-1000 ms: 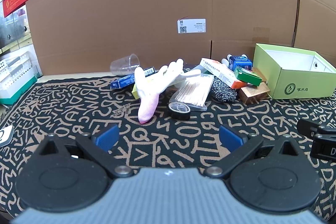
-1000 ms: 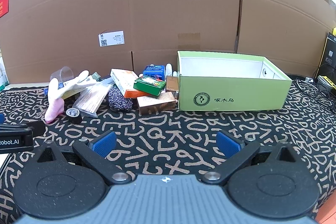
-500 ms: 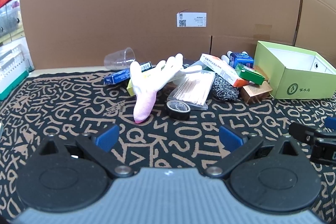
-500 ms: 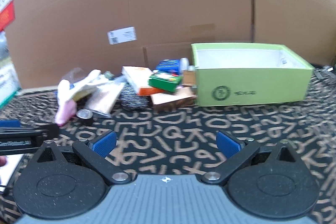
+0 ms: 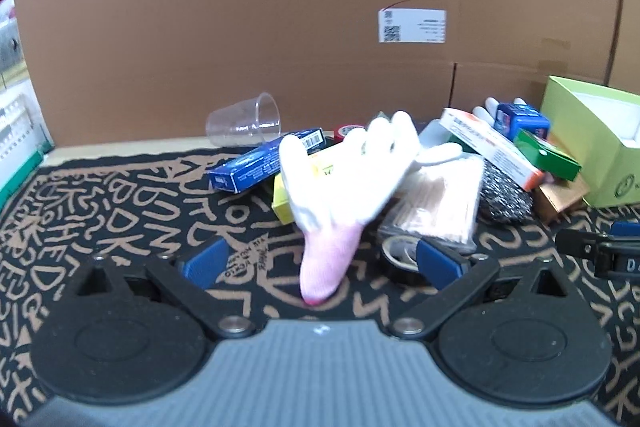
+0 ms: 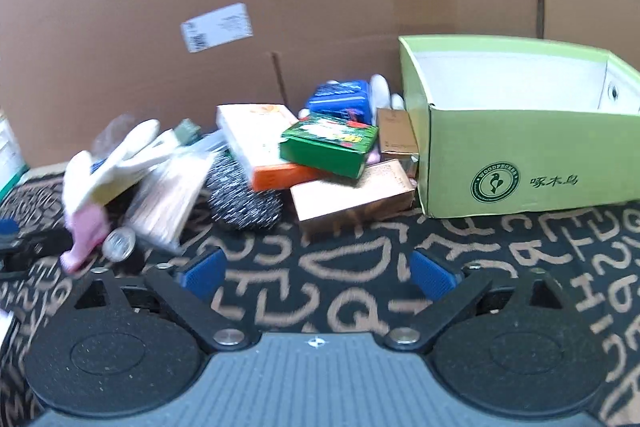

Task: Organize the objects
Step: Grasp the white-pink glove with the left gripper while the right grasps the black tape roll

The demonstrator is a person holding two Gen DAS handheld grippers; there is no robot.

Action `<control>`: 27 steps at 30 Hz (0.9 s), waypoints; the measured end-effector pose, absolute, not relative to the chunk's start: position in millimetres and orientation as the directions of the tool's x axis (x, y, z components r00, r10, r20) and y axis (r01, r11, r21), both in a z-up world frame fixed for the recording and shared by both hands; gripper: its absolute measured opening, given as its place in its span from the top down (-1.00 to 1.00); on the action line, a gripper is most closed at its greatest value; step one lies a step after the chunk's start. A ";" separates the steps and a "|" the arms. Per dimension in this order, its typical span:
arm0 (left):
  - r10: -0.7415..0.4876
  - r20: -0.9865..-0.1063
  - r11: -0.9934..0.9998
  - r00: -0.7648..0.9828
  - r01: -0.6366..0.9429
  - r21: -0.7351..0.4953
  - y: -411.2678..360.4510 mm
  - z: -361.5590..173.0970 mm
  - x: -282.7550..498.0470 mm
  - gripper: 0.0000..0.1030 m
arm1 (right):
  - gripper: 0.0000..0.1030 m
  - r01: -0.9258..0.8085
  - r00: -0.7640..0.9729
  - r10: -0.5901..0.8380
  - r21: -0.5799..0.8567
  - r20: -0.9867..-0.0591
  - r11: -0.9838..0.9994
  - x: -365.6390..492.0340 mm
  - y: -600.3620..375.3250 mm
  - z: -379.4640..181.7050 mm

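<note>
A pile of small items lies on the patterned mat. A white glove with a pink cuff point(image 5: 344, 183) leans on it, and its cuff reaches between the fingertips of my open left gripper point(image 5: 320, 263). A black tape roll point(image 5: 400, 261) sits by the right fingertip point(image 5: 438, 263). My right gripper point(image 6: 316, 273) is open and empty, a little short of a copper box point(image 6: 352, 197), a steel scourer point(image 6: 242, 201), a green box point(image 6: 330, 147) and an orange box point(image 6: 260, 143). The open green shoebox point(image 6: 520, 163) stands at the right.
A clear plastic cup point(image 5: 244, 125) and a blue carton point(image 5: 264, 165) lie at the back left of the pile. A bag of sticks point(image 5: 440, 203) lies beside the glove. A cardboard wall point(image 5: 280, 27) closes the back. The right gripper's tip point(image 5: 600, 251) shows in the left wrist view.
Both grippers have moved forward toward the pile. The left one now has the glove's cuff between its fingertips. The right view has swung left and closer to the boxes.
</note>
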State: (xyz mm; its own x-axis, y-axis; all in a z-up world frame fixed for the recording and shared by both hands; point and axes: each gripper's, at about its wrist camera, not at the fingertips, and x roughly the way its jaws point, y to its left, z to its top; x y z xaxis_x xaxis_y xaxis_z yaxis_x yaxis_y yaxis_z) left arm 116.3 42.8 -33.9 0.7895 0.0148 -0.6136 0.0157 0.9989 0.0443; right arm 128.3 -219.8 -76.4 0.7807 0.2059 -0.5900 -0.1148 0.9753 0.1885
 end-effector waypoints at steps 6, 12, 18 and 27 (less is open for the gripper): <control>-0.015 -0.645 0.999 0.764 0.035 0.018 47.3 -40.5 140.0 -0.51 | -0.87 -0.315 0.721 0.377 0.209 -0.581 0.926 124.7 -177.7 -75.2; -0.092 -0.693 0.996 0.715 0.078 -0.051 51.4 -46.9 156.2 0.55 | -0.42 -0.452 0.676 0.436 0.132 -0.594 0.882 122.2 -127.1 -78.3; -0.070 -0.692 0.997 0.718 0.068 -0.030 55.6 -47.3 158.4 0.33 | -0.07 -0.557 0.662 0.483 0.055 -0.572 0.828 129.8 -91.0 -83.3; -0.136 -0.693 0.990 0.708 0.130 -0.062 50.3 -44.7 155.1 0.86 | 0.27 -0.532 0.685 0.480 0.075 -0.548 0.844 117.5 -105.2 -76.9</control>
